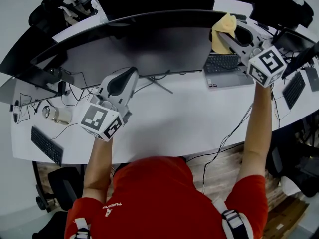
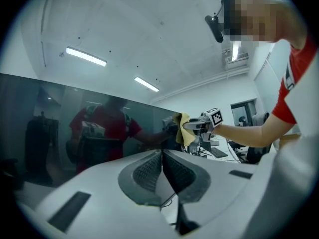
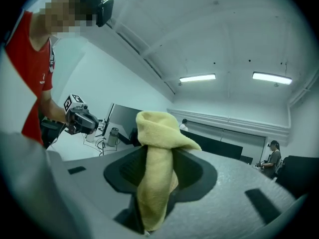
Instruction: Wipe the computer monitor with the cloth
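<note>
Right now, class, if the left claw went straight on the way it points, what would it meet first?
Probably the monitor: the left claw, shut and empty, points at its dark screen, with nothing visible between them, though depth is unclear.

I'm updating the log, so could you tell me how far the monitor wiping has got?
Done: the right gripper is clamped on the yellow cloth. In hand: the cloth is raised at the right end of the monitor; contact is unclear. Remaining: wiping across the monitor. The left gripper is shut and empty.
</note>
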Available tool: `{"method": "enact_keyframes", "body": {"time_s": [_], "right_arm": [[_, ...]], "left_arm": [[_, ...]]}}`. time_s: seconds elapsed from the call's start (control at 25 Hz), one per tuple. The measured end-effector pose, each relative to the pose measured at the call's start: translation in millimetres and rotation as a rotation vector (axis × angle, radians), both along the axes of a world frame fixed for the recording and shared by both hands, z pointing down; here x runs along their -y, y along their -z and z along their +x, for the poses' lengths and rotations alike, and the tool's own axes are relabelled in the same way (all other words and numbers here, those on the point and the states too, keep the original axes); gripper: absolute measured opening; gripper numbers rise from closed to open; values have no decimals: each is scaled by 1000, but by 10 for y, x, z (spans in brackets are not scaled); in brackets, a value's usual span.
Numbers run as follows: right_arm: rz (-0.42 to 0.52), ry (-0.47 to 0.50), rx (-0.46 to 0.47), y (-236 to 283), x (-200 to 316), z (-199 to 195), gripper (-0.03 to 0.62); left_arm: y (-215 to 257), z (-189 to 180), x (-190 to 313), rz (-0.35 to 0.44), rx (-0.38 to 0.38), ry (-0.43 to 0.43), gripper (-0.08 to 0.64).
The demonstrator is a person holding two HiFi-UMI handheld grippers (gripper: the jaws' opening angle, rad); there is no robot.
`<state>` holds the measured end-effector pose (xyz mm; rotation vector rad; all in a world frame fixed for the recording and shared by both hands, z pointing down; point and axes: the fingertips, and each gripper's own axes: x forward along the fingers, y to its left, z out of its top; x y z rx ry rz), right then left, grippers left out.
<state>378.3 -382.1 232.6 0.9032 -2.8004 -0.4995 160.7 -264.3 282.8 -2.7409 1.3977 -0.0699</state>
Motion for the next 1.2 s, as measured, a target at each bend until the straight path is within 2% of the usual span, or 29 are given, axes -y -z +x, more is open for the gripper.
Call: {"method": "enact_keyframes", "body": {"time_s": [0.2, 0.6, 1.04, 1.2], "right_arm": [[-23, -2, 27, -259, 4, 20, 153], [-107, -27, 17, -1078, 60, 0, 150], [-231, -54, 13, -2046, 106, -13, 153], [-264, -63, -31, -2370, 126, -33, 153]], "left_arm": [[-16, 12, 7, 7, -12, 14, 12], [-132, -11, 34, 9, -44, 35, 12], [-312, -125, 44, -29, -18, 58, 12], [-389, -176, 47, -49, -3, 67, 12]]}}
